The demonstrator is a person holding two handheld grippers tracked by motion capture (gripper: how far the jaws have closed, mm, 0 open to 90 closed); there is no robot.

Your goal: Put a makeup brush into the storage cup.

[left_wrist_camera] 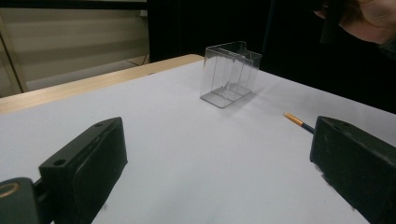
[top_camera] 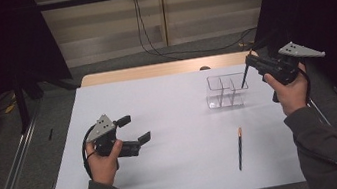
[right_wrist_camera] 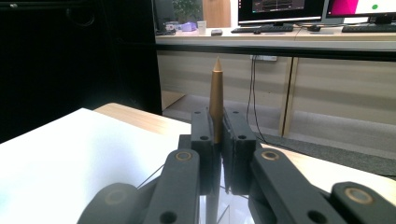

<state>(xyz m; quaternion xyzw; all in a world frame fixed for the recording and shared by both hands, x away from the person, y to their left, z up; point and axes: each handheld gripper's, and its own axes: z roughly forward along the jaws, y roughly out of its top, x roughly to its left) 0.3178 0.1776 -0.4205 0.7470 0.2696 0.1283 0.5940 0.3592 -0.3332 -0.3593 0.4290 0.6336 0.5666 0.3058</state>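
Nearest me, my left hand-held gripper (top_camera: 133, 128) sits low over the white counter (top_camera: 179, 148), its jaws spread wide with nothing between them. In the left gripper view those two black jaws frame bare counter, and past the right-hand jaw I can see the orange end of the loose pencil (left_wrist_camera: 296, 120). From the high view that pencil (top_camera: 239, 148) lies flat on the counter's right half, orange end pointing away from me, well apart from either hand. Farther on stands the clear divided box (top_camera: 225, 91), upright near the far right of the counter. My right hand-held gripper (top_camera: 248, 65) is clamped on a second pencil (top_camera: 244, 80), whose dark lower end dips into the box's right compartment. In the right gripper view its gold tip (right_wrist_camera: 216, 100) rises above the closed jaws.
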